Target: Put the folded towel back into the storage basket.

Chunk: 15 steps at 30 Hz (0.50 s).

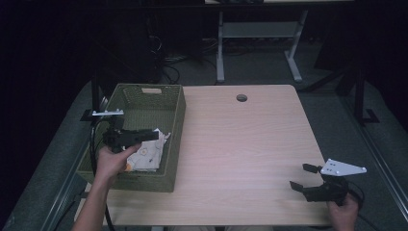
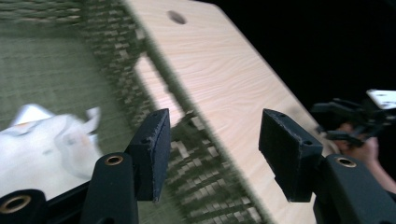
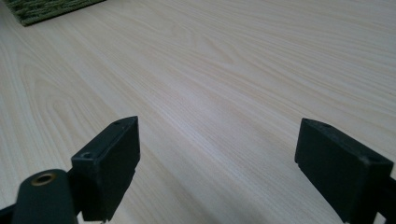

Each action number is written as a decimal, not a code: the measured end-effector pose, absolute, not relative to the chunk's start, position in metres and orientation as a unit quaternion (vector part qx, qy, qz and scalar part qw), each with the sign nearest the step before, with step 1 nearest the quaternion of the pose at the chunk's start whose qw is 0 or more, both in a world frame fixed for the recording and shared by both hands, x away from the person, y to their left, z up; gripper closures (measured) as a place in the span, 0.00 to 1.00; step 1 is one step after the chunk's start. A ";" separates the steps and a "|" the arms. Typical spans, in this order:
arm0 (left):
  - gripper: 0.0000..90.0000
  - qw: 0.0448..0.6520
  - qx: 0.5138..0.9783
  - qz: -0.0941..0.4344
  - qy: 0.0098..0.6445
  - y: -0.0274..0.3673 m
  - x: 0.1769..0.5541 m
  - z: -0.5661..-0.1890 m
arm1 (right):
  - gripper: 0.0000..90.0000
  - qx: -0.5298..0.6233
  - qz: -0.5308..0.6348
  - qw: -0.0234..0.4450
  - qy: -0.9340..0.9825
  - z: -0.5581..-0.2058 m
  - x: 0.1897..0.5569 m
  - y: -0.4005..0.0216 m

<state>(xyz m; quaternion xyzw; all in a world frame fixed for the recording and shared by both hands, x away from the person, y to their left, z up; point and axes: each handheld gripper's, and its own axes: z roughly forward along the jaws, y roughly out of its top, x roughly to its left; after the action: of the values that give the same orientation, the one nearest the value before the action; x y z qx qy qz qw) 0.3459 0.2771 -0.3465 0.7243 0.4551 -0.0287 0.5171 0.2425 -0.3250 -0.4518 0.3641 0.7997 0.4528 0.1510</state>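
A pale wood-grain tabletop (image 1: 240, 144) with a round cable hole (image 1: 241, 98) near its far edge carries a rectangular olive-green woven basket (image 1: 175, 125) along its left edge, from far corner almost to near edge.

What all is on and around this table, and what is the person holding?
Table: one, light wood, centre, round hole near far edge.
Basket: one, green woven, table's left side.
Cloth: one, white with orange patches, inside the basket.
Desk frame: one, white, on the floor behind.
Left gripper: one, black, fingers apart with nothing between them, above the cloth.
Right gripper: one, black, grey plate on top, fingers wide apart, over the table's near right corner.
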 end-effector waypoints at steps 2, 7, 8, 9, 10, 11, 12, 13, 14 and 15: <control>0.51 0.524 0.727 -0.034 0.443 0.272 0.345 -0.344 | 0.15 0.363 0.454 0.151 0.800 -0.452 0.242 -0.325; 0.51 0.536 0.735 -0.037 0.414 0.260 0.340 -0.337 | 0.15 0.363 0.455 0.151 0.799 -0.452 0.242 -0.325; 0.51 0.540 0.734 -0.039 0.410 0.257 0.339 -0.336 | 0.15 0.364 0.454 0.150 0.800 -0.452 0.243 -0.325; 0.51 0.543 0.734 -0.040 0.406 0.256 0.338 -0.335 | 0.15 0.364 0.453 0.151 0.800 -0.452 0.243 -0.325; 0.51 0.544 0.735 -0.040 0.402 0.253 0.337 -0.334 | 0.15 0.364 0.453 0.150 0.800 -0.452 0.243 -0.325; 0.51 0.544 0.738 -0.039 0.398 0.251 0.337 -0.333 | 0.15 0.363 0.454 0.150 0.800 -0.452 0.243 -0.325; 0.51 0.545 0.739 -0.040 0.395 0.250 0.337 -0.332 | 0.15 0.362 0.454 0.151 0.800 -0.452 0.242 -0.325; 0.51 0.546 0.740 -0.040 0.392 0.249 0.336 -0.331 | 0.15 0.362 0.455 0.151 0.799 -0.452 0.242 -0.325; 0.51 0.548 0.739 -0.040 0.390 0.247 0.336 -0.329 | 0.15 0.362 0.456 0.150 0.799 -0.451 0.242 -0.325; 0.51 0.548 0.741 -0.040 0.386 0.245 0.336 -0.328 | 0.15 0.362 0.457 0.150 0.798 -0.451 0.242 -0.325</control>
<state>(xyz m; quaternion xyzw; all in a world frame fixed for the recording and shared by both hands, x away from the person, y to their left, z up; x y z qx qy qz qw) 0.3356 0.2448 -0.3277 0.7411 0.3855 -0.0403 0.5482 0.2423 -0.3255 -0.4515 0.3620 0.7985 0.4569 0.1503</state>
